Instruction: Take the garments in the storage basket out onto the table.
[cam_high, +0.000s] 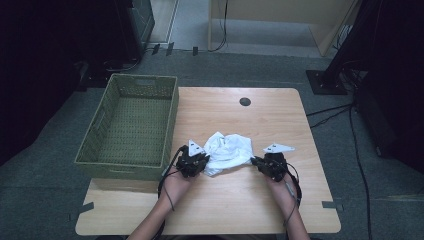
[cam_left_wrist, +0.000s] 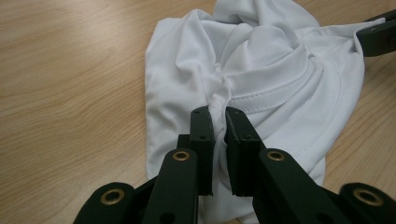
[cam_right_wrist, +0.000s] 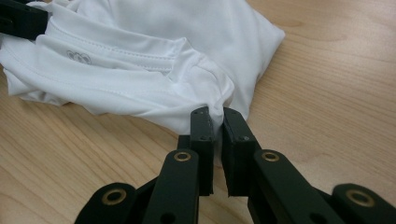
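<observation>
A crumpled white garment (cam_high: 227, 150) lies in the middle of the wooden table (cam_high: 235, 210). My left gripper (cam_high: 199, 162) is at its left edge and my right gripper (cam_high: 256, 162) at its right edge. In the left gripper view the white garment (cam_left_wrist: 261, 70) is bunched up, and my left gripper (cam_left_wrist: 219, 114) is shut on a fold of it by a stitched seam. The right gripper view shows my right gripper (cam_right_wrist: 217, 114) shut on a corner of the garment (cam_right_wrist: 154, 51). The other gripper's jaw pokes in at the far edge of each gripper view.
A green woven basket (cam_high: 131, 125) stands open at the table's left side, overhanging its edge. A round cable hole (cam_high: 245, 101) sits near the table's far edge. Cables trail on the floor to the right. Bare wood lies in front of the garment.
</observation>
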